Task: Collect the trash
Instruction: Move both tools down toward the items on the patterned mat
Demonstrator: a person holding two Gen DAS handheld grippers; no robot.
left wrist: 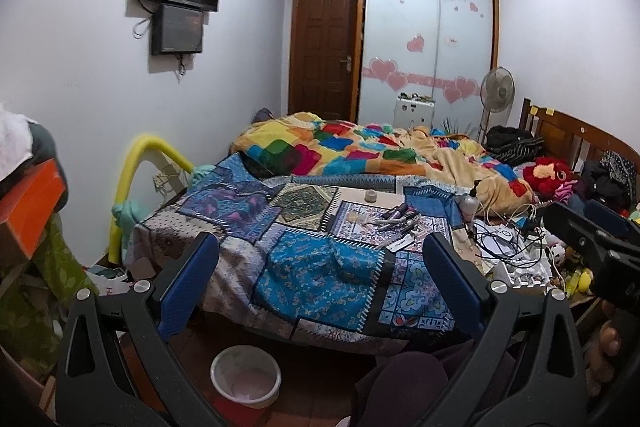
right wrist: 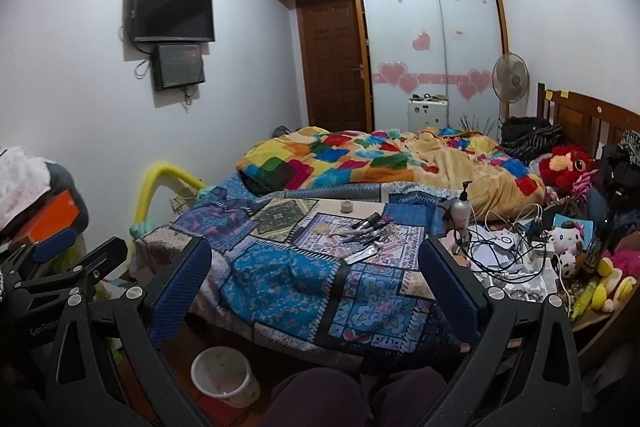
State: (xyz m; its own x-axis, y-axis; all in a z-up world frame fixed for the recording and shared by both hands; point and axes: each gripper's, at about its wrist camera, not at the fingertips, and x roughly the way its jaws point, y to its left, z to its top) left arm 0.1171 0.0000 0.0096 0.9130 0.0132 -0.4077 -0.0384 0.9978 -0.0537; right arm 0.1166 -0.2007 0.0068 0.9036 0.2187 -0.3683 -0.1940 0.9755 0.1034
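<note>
Left wrist view: your left tool (left wrist: 316, 283) hangs with fingers apart, empty, over the bed's patchwork quilt (left wrist: 320, 267); the waste bin (left wrist: 245, 379) sits on the floor below, easy to knock.

Right wrist view: your right tool (right wrist: 316, 281) is spread, empty too; scattered small items (right wrist: 370, 231) lie mid-quilt beside tangled cables (right wrist: 504, 251) that could snag a finger.

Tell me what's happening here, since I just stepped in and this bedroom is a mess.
A seated person holds a two-finger gripper in each hand, aimed at the bed. The left gripper and right gripper are both open and hold nothing. Small items lie scattered on the blue patchwork bedspread, with tangled cables beside them. A round white waste bin stands on the floor at the foot of the bed. Nothing has been picked up yet.
</note>
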